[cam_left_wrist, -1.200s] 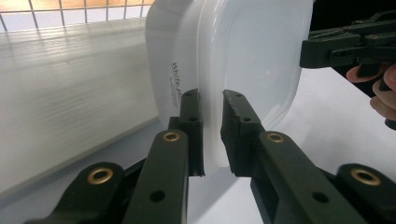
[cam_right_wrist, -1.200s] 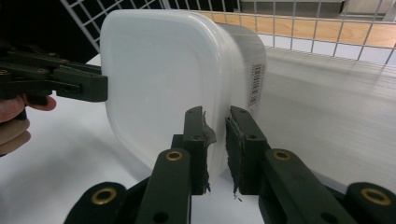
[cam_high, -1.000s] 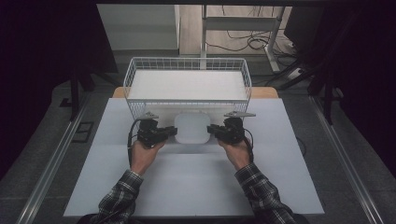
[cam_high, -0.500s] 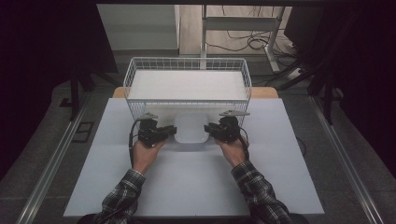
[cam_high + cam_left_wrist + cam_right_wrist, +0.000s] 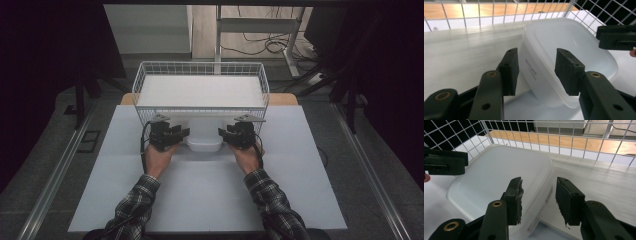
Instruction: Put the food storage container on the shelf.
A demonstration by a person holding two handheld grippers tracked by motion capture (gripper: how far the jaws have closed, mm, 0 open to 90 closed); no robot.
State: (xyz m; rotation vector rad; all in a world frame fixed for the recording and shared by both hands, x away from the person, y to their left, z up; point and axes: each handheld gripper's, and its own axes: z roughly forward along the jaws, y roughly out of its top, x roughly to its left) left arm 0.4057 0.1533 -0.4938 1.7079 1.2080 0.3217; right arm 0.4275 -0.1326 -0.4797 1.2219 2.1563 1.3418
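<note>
I have the white plastic container [image 5: 203, 136] upside down between my two hands, its far end pushed under the front wall of the wire basket [image 5: 145, 75] and its near end sticking out toward me on the white tabletop [image 5: 210, 200]. Its long axis runs away from me, so each claw meets one long side. The left claw [image 5: 183, 133] sits at the container's left edge and the right claw [image 5: 223, 133] at its right edge, both about equally near. In the left gripper view the left claw [image 5: 536, 67] straddles the container's rim [image 5: 554, 92], with daylight between each pad and the plastic; its jaws have just been opening and I judge it released rather than gripping. The right gripper view shows the same for the right claw [image 5: 537, 200]: jaws have just been opening, the container's side wall [image 5: 541, 202] stands between the pads, which do not press on it. The container [image 5: 499, 172] rests partly on the white slab under the basket, tilted slightly. Any next move pulls straight back, clear of the rim on both sides.
</note>
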